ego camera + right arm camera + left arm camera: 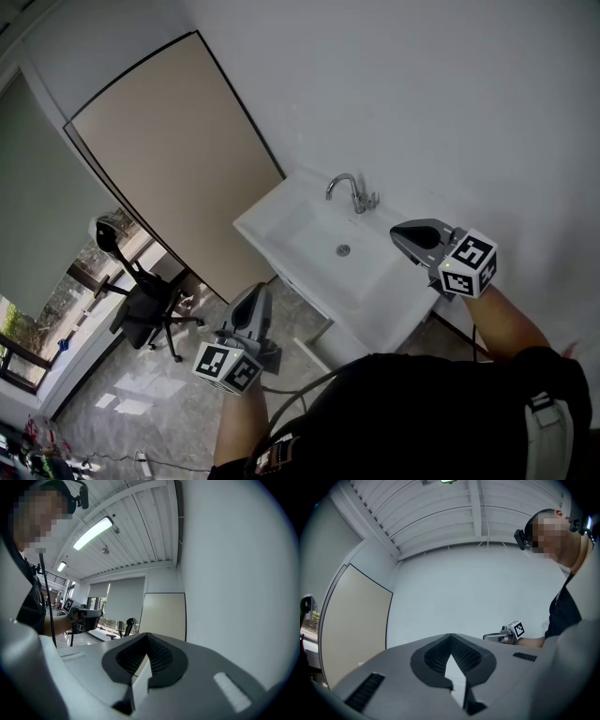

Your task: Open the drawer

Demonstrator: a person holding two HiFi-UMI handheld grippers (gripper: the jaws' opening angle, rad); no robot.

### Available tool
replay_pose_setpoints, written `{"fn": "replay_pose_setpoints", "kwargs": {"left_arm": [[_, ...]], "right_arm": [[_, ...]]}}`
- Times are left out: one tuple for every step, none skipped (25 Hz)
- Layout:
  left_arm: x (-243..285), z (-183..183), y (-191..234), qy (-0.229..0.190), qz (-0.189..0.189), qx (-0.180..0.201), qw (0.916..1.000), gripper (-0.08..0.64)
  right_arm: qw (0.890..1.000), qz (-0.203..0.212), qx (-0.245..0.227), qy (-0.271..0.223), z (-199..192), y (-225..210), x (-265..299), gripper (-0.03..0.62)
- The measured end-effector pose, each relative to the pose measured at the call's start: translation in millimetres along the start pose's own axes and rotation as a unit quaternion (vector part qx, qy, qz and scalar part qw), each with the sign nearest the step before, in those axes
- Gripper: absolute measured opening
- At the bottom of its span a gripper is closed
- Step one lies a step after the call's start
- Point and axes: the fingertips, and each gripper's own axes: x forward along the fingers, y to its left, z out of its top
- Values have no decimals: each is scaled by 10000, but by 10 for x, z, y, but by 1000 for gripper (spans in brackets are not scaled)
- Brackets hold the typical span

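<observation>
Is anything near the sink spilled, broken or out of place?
Nothing stands out. The sink looks intact, its faucet stands upright, and the office chair stands on its wheels.

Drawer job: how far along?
Done: nothing; no open drawer shows under the sink. In hand: nothing; left gripper and right gripper are shut and empty, held in the air near the sink. Left: reach the drawer, grip it, pull.

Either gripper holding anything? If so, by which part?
Nothing is held. The left gripper and the right gripper both have their jaws together with nothing between them.
</observation>
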Motion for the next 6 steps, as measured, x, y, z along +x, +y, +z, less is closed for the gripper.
{"fn": "replay_pose_setpoints", "kwargs": {"left_arm": [[-1, 0, -11, -8, 1, -5, 10000, -3], [-4, 6, -21, -14, 0, -8, 10000, -3], [-11, 14, -28, -16, -3, -3, 10000, -3], [-20, 23, -33, -13, -7, 8, 10000, -3], [-30, 33, -36, -9, -12, 19, 10000, -3], [-42, 43, -40, -4, -18, 30, 10000, -3]], "right_arm": [[10000, 4, -1, -1, -3, 4, -6, -6], [10000, 5, -1, -1, -2, 8, -12, -6], [10000, 3, -2, 2, 3, 15, -17, -6], [10000, 1, -4, 6, 13, 23, -22, -6], [10000, -1, -6, 10, 24, 32, -26, -6], [10000, -3, -8, 15, 35, 41, -31, -6]]}}
